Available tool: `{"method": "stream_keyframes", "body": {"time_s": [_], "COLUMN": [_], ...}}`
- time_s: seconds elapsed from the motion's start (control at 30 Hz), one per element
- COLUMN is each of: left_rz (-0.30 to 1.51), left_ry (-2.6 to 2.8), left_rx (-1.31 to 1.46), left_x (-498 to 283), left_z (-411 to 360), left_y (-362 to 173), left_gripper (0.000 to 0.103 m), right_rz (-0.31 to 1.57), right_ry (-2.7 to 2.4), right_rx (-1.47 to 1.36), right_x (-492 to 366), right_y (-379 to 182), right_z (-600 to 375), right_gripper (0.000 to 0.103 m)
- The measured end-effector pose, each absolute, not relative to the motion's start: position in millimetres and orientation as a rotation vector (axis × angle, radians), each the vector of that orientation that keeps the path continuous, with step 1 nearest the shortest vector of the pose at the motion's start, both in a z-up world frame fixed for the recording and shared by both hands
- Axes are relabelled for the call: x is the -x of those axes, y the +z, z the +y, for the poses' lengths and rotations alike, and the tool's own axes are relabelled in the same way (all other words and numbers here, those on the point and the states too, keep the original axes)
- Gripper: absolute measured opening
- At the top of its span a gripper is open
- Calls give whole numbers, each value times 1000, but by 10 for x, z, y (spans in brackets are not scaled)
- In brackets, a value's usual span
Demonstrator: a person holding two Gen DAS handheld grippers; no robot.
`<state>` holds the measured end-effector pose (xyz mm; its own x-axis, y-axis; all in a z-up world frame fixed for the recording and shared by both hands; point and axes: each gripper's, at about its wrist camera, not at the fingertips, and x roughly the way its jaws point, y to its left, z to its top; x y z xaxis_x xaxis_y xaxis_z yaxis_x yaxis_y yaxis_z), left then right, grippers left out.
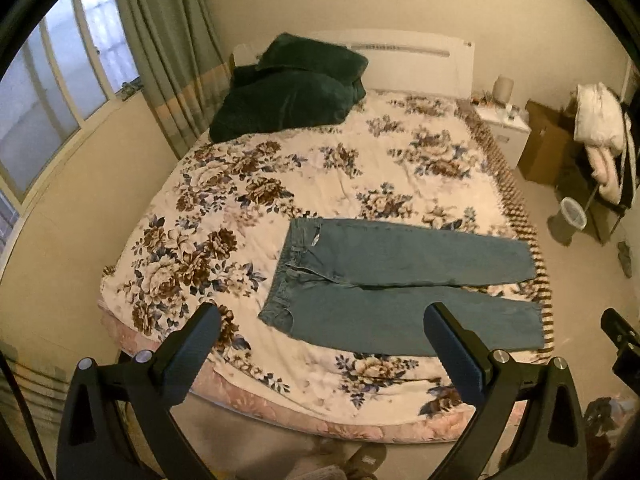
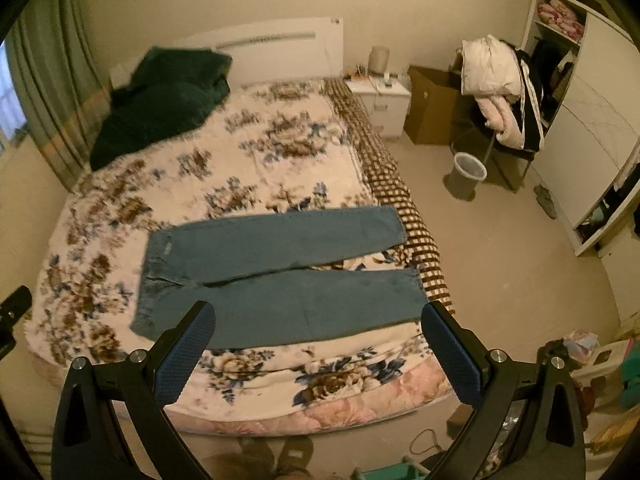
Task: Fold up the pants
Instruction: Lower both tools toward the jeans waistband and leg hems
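A pair of blue jeans (image 1: 400, 276) lies flat and spread out on the flowered bedspread (image 1: 248, 208), waistband to the left, both legs pointing right toward the bed's edge. It also shows in the right wrist view (image 2: 280, 276). My left gripper (image 1: 322, 320) is open and empty, held in the air above the near edge of the bed. My right gripper (image 2: 318, 320) is open and empty too, hovering above the near leg of the jeans. Neither gripper touches the cloth.
Dark green pillows (image 1: 288, 88) lie at the head of the bed. A white nightstand (image 2: 380, 100), a cardboard box (image 2: 432, 104), a bin (image 2: 468, 172) and a chair piled with clothes (image 2: 500, 92) stand to the right. A wardrobe (image 2: 580, 120) is at far right.
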<state>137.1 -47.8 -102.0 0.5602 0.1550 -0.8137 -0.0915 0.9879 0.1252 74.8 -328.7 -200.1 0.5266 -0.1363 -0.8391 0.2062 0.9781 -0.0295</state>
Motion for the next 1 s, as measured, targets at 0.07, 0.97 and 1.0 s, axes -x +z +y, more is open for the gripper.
{"method": "stream_keyframes", "body": {"time_s": [0.07, 0.97, 1.0], "left_rz": [1002, 1302, 1323], "left_ry": [138, -138, -147], "left_rx": [-84, -611, -639], "left_x": [-1648, -5400, -5491], "left_z": [-510, -1195, -1245], "left_y": [-1226, -4888, -5070], "left_gripper": [103, 103, 103], "right_rz": [1016, 1437, 1472], "right_ry": [-213, -87, -65], "right_rx": [-73, 289, 317], "right_x": [-1001, -5555, -5714], "right_y": [-2231, -6686, -6911], "right_z": [-3344, -3500, -3504], "right_gripper": [103, 103, 103]}}
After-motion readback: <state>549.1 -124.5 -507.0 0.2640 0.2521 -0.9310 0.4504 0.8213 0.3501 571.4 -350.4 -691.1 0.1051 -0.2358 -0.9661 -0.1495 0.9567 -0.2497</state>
